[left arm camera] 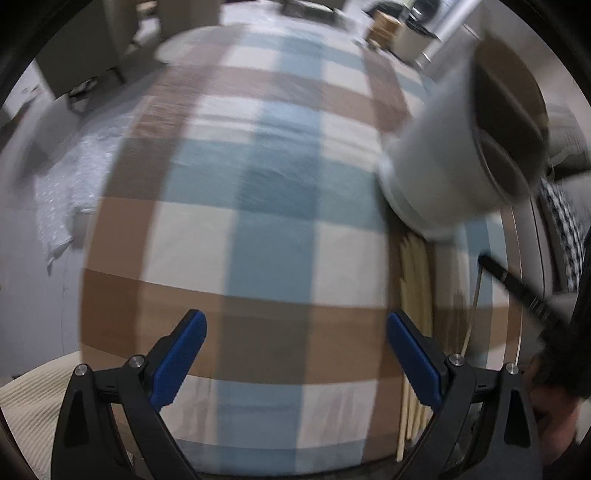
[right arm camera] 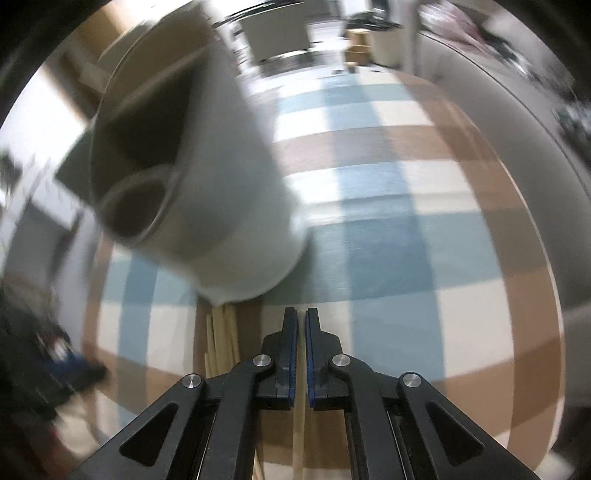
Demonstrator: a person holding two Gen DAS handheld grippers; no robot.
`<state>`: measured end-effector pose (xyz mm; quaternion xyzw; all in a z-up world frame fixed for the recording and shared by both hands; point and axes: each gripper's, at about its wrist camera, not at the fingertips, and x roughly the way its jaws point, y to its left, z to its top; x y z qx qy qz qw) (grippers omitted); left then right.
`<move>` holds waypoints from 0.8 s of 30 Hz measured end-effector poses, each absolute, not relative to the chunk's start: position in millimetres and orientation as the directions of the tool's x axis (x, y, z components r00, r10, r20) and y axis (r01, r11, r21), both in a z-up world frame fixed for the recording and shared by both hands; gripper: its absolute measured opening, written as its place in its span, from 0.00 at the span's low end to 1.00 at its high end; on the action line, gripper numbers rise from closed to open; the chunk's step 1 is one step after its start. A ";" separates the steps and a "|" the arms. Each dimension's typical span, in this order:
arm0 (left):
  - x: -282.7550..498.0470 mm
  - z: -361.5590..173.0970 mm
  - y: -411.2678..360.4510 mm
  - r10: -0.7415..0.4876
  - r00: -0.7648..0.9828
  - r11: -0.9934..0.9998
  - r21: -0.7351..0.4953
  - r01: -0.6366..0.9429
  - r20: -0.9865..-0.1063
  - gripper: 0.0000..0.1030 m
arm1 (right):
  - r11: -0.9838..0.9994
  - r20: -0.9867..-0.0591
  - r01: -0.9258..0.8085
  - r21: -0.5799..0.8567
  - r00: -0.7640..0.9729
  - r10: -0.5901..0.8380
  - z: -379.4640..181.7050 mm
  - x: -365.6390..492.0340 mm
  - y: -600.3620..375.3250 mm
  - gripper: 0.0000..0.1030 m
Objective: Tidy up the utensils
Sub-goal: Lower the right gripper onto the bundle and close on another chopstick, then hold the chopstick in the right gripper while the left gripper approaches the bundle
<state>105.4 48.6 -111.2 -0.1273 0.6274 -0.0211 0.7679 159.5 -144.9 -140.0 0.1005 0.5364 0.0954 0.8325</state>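
A white utensil holder (left arm camera: 458, 155) with divided compartments stands on the checked tablecloth (left arm camera: 258, 206), to the right in the left wrist view and upper left in the right wrist view (right arm camera: 207, 177). Pale wooden chopsticks (left arm camera: 415, 291) lie on the cloth just in front of it, also seen in the right wrist view (right arm camera: 221, 343). My left gripper (left arm camera: 295, 354) is open and empty above the cloth, left of the chopsticks. My right gripper (right arm camera: 301, 354) is shut on a single chopstick (right arm camera: 298, 435) that runs down between its fingers. Its tip (left arm camera: 517, 288) shows dark at the right in the left wrist view.
The table is round with a metal rim (right arm camera: 543, 236). A white plastic sheet (left arm camera: 62, 199) lies off the table's left side. Chairs and boxes (left arm camera: 384, 26) stand in the blurred background. A cream cushion (left arm camera: 29, 410) is at lower left.
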 end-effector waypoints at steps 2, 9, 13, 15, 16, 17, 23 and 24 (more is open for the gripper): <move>102.9 -118.0 33.3 -0.207 0.178 0.970 -0.225 -0.090 -0.962 0.92 | 0.950 -0.862 -0.002 0.313 0.420 0.285 -137.2 154.8 -163.2 0.03; 95.8 -135.0 -11.4 -0.166 0.124 0.986 -0.166 0.008 -0.978 0.92 | 0.889 -0.817 0.107 0.445 0.455 0.354 -128.1 161.1 -202.6 0.03; 94.6 -148.9 -21.3 -0.128 0.092 0.992 -0.127 0.017 -0.987 0.92 | 0.878 -0.803 0.116 0.464 0.474 0.362 -119.2 159.3 -214.5 0.03; 93.7 -149.2 -25.9 -0.114 0.109 0.993 -0.111 0.038 -0.987 0.92 | 0.881 -0.801 0.108 0.460 0.479 0.360 -115.6 156.1 -216.8 0.03; 92.4 -150.6 -28.5 -0.094 0.110 0.995 -0.090 0.045 -0.989 0.92 | 0.882 -0.798 0.103 0.460 0.483 0.360 -114.6 155.6 -217.4 0.03; 91.0 -152.9 -28.8 -0.062 0.102 0.997 -0.058 0.043 -0.993 0.93 | 0.881 -0.797 0.102 0.462 0.485 0.361 -114.2 154.9 -218.0 0.03; 84.3 -155.6 -26.1 -0.056 0.093 0.998 -0.054 0.018 -0.994 0.93 | 0.874 -0.781 0.092 0.476 0.501 0.373 -107.7 153.3 -220.7 0.03; 86.8 -154.6 -23.0 -0.050 0.092 0.999 -0.049 0.019 -0.994 0.94 | 0.875 -0.780 0.091 0.476 0.504 0.372 -106.3 152.6 -220.9 0.03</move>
